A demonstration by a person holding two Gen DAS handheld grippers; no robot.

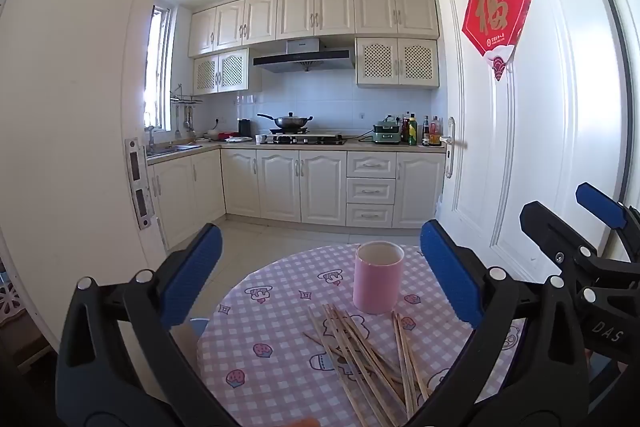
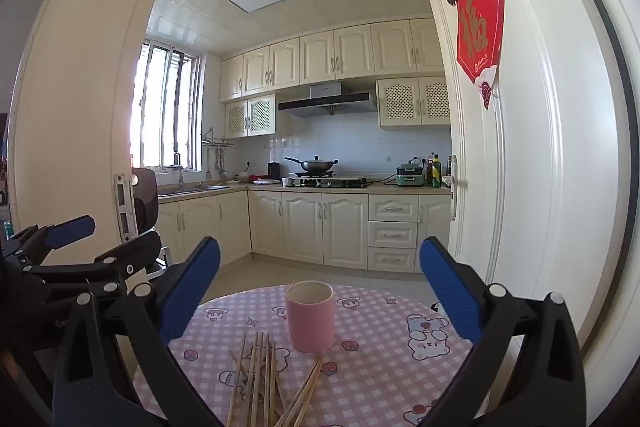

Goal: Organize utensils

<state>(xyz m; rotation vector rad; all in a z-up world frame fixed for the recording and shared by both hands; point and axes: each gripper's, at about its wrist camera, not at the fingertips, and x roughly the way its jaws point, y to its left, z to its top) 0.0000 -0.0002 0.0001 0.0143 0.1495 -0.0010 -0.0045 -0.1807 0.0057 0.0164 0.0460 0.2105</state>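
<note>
A pink cup [image 1: 377, 277] [image 2: 310, 315] stands upright and looks empty on a round table with a pink checked cloth [image 1: 280, 327] [image 2: 380, 359]. Several wooden chopsticks [image 1: 360, 359] [image 2: 268, 379] lie loose in a heap in front of the cup. My left gripper [image 1: 320, 271] hovers above the near side of the table, open wide, with nothing between its blue pads. My right gripper [image 2: 320, 287] is held beside it, open too and empty. Each gripper shows at the edge of the other's view: the right gripper [image 1: 584, 223], the left gripper [image 2: 96, 239].
Beyond the table an open white door [image 1: 520, 107] with a red paper sign [image 1: 498, 13] stands on the right. A door frame [image 1: 80, 107] is on the left. The kitchen floor [image 1: 280, 235], cabinets and stove lie farther back.
</note>
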